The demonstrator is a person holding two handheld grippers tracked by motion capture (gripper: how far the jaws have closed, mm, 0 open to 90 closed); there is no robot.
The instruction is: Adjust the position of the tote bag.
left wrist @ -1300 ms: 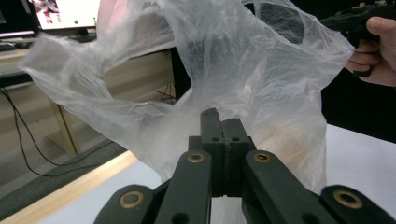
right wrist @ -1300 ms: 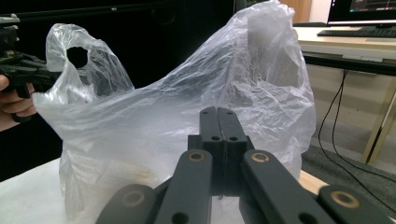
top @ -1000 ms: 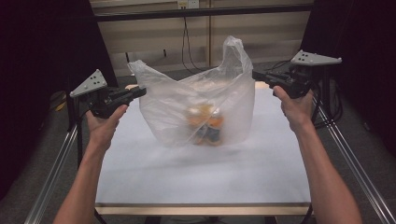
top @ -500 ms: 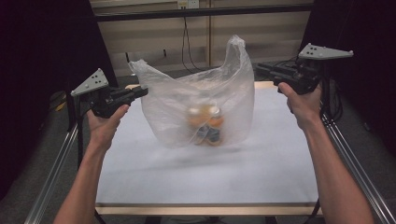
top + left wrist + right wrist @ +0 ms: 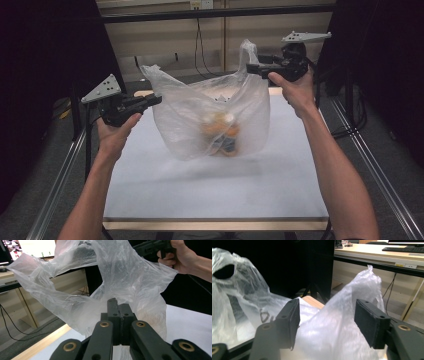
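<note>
A clear plastic bag (image 5: 200,107) stands on the white table (image 5: 210,195) with orange and white items (image 5: 220,131) in its bottom. My left gripper (image 5: 157,99) is at the bag's left edge; in the left gripper view its jaws (image 5: 119,312) are shut with the bag's film (image 5: 130,277) at their tips. My right gripper (image 5: 250,67) is at the bag's right handle (image 5: 247,50). Its jaws have just been opening, and in the right gripper view (image 5: 327,315) the handle (image 5: 362,287) stands loose between the spread pads (image 5: 369,322).
Metal frame rails (image 5: 370,170) run along both sides of the table. A wooden strip (image 5: 215,225) edges its near side. Behind the table are a bench with hanging cables (image 5: 200,45) and black curtains (image 5: 45,65).
The right gripper's jaws have opened off the bag's handle. The right hand has moved left and a little up. The left hand has stayed where it was.
</note>
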